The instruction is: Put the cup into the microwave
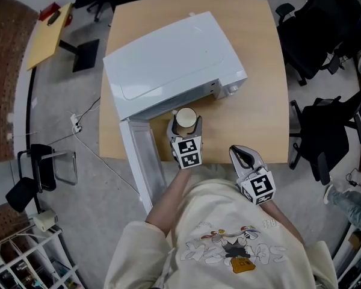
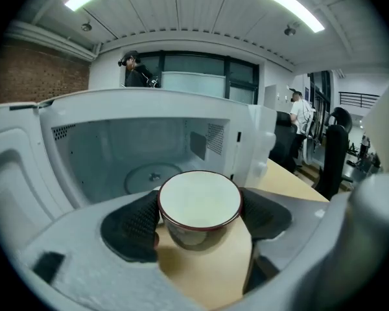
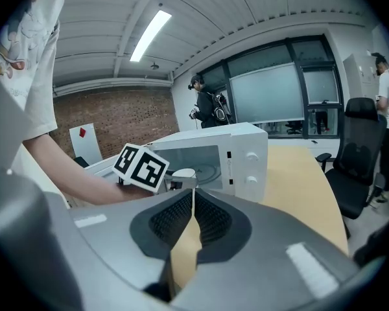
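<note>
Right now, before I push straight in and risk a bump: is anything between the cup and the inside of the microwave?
Nothing visible. The door stands swung open to the left, the microwave holds only its glass plate, and the cup, gripped by the left tool, sits just before the opening.

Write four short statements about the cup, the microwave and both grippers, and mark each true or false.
1. The left gripper grips the cup between its pads. True.
2. The microwave is closed. False: its door stands open.
3. The cup is already inside the microwave. False: it is held in front of the opening, and the turntable is bare.
4. The right gripper is shut on nothing. True.
</note>
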Demonstrator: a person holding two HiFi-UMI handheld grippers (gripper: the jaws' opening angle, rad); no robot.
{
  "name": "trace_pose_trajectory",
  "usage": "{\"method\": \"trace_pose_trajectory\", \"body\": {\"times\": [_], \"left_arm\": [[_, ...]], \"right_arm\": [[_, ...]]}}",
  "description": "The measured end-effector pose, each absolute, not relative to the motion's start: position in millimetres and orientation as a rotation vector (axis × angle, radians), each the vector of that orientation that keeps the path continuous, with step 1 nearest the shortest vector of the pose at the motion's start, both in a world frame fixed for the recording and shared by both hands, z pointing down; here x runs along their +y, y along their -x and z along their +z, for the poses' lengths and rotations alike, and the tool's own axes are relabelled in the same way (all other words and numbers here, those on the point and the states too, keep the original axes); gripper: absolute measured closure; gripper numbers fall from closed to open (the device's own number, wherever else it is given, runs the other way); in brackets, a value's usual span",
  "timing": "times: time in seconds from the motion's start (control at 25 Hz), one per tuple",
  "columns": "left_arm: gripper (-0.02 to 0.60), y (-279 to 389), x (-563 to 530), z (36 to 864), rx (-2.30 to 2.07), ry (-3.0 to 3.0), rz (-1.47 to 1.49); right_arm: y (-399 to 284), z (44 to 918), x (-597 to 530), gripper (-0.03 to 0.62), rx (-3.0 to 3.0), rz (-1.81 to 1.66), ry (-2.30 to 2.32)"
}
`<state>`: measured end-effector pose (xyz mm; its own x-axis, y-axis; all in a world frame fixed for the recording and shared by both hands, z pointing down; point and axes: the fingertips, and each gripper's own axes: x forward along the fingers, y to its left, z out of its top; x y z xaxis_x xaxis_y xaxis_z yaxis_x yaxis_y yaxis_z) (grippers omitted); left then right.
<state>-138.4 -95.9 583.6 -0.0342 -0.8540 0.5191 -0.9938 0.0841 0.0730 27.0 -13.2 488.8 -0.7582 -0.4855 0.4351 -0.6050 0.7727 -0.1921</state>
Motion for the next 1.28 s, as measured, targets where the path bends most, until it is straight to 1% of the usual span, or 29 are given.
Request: {"method": "trace_pose_trajectory", "body": {"times": [0.2, 0.4, 0.52, 0.64, 0.96, 1.28], "left_arm": [[0.196, 187.9, -138.2, 565.6, -2.052, -1.738, 0.382], [0.195, 231.3, -174.6, 581.4, -2.119, -1.659, 0.397], [0.195, 246.3, -187.3, 592.5, -2.133, -1.63, 0.396], [0.193, 247.7, -196.1, 594.1, -2.154, -1.655, 0.374], [0.192, 226.8, -219.5, 593.1, -2.117, -1.77, 0.359], [0.187, 228.9, -211.1, 595.8, -2.131, -1.726, 0.413]], "right_arm": [[-25.5, 482.2, -27.6, 0.577, -2.623, 0.43, -0.842], [-37.3, 479.5, -45.8, 0.577, -2.604, 0.415, -0.91], [-46.2, 479.9, -54.7, 0.579, -2.58, 0.419, -0.951], [-50.6, 482.0, -58.3, 0.579, -2.563, 0.415, -0.964], [-55.6, 484.7, -61.8, 0.579, -2.577, 0.363, -0.967], [-62.4, 481.8, -60.4, 0.579, -2.581, 0.378, -0.985]]}}
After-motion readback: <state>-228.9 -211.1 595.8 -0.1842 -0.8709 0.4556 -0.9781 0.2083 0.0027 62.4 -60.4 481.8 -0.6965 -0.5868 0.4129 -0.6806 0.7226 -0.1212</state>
